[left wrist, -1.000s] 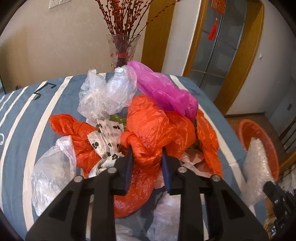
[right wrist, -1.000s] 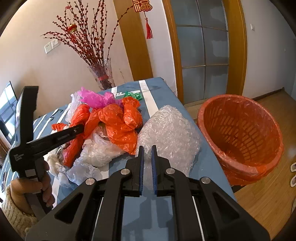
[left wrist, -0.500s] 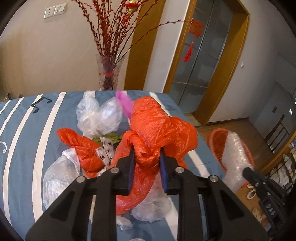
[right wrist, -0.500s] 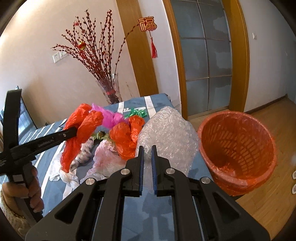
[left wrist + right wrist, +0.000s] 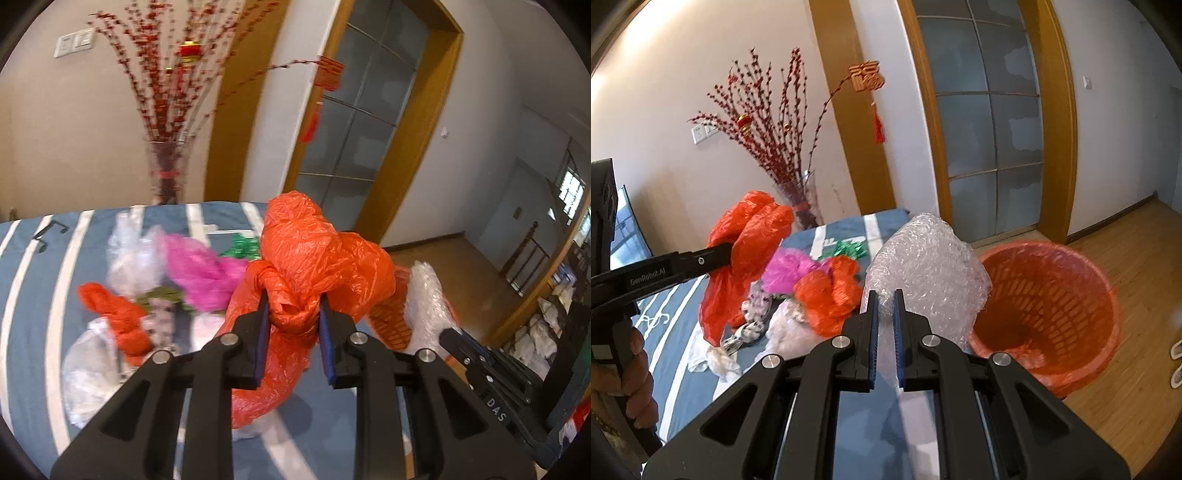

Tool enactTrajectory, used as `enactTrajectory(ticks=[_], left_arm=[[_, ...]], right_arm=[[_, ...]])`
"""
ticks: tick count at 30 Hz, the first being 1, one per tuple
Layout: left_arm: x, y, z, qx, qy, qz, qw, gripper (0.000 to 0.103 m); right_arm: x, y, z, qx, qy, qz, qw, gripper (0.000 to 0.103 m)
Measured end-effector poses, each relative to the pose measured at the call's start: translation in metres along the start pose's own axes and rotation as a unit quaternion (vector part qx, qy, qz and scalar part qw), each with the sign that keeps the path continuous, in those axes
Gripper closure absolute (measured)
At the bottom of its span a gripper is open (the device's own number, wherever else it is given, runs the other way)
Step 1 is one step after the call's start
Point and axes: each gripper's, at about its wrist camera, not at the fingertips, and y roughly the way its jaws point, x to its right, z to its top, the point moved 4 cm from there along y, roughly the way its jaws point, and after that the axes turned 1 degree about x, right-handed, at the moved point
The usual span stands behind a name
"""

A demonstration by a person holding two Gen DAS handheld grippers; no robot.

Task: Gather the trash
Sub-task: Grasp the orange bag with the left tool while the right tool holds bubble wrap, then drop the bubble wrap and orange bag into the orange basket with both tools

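Note:
My left gripper point(image 5: 293, 314) is shut on a crumpled orange plastic bag point(image 5: 317, 254) and holds it lifted above the table; the bag also shows in the right wrist view point(image 5: 746, 243), hanging from the left gripper point(image 5: 724, 254). My right gripper point(image 5: 884, 306) is shut on a sheet of clear bubble wrap point(image 5: 927, 266), held up beside the orange trash basket point(image 5: 1067, 295) on the floor. The bubble wrap point(image 5: 424, 295) and part of the basket point(image 5: 388, 325) show behind the orange bag in the left wrist view.
On the blue striped table point(image 5: 683, 354) lie a pink bag point(image 5: 790, 269), another orange bag point(image 5: 831, 295), clear bags point(image 5: 790, 328), a paw-print bag point(image 5: 753, 306) and green foil point(image 5: 846, 249). A glass vase point(image 5: 801, 203) of red branches stands at the table's far edge. Wooden floor point(image 5: 1137, 258) lies to the right.
My left gripper has lifted the orange bag higher and swung it right, toward the basket. My right gripper has raised the bubble wrap closer to the basket.

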Motion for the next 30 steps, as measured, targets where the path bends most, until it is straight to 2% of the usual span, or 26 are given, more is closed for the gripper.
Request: enactTrajectory(ticks=[7,14,30], left_arm=[[0.056,0.031,0.001,-0.008,0.027,-0.036,0.9990,0.079],[0.098,0.081,0.002,-0.033,0.027,-0.069,0.9967,0.079],[0.156,0.169,-0.009,-0.075,0.035,-0.113,0.9901,0.079]], right_arm=[[0.043,-0.007,0.018,0.017,0.010,-0.031,0.999,0.095],[0.091,-0.007,0.030,0.027,0.038,-0.052,0.998,0.095],[0.149,0.021,0.030,0.024,0.072,-0.060,0.995,0.095]])
